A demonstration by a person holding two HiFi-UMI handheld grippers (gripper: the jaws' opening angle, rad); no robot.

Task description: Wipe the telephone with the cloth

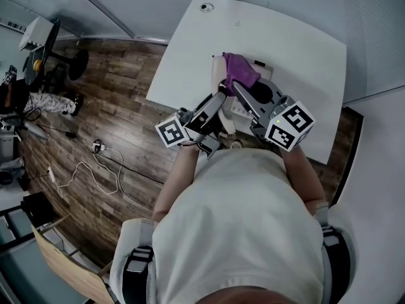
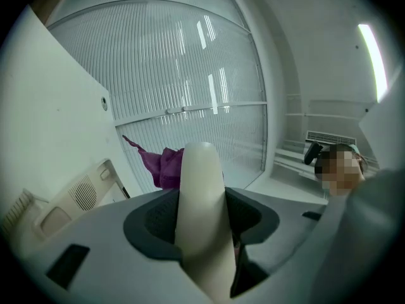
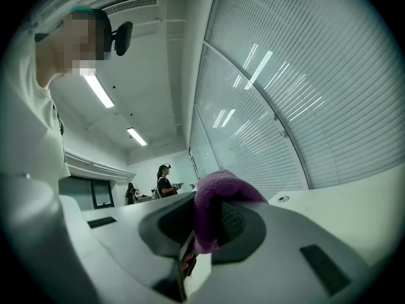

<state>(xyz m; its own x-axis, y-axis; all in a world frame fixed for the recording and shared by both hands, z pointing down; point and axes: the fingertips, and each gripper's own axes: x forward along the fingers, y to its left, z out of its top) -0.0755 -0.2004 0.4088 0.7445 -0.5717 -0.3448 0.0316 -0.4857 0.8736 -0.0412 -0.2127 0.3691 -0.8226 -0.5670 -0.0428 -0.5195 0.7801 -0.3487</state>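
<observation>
A cream telephone handset (image 2: pixel 199 214) stands up between the jaws of my left gripper (image 2: pixel 201 223), which is shut on it. In the head view the left gripper (image 1: pixel 221 103) holds that handset (image 1: pixel 219 75) over the near part of the white table (image 1: pixel 297 43). My right gripper (image 1: pixel 240 88) is shut on a purple cloth (image 1: pixel 239 70), which lies against the top of the handset. The cloth (image 3: pixel 218 211) fills the right jaws. The telephone base (image 1: pixel 264 92) sits on the table under both grippers; its speaker grille (image 2: pixel 82 194) shows at left. The cloth (image 2: pixel 161 166) hangs behind the handset.
The table has a cable hole (image 1: pixel 206 7) at its far corner. Wooden floor (image 1: pixel 120 106) with loose cables (image 1: pixel 95 170) lies to the left, a desk chair (image 1: pixel 44 49) beyond it. Slatted blinds (image 3: pixel 304 94) back the table. Two people (image 3: pixel 166 181) stand far off.
</observation>
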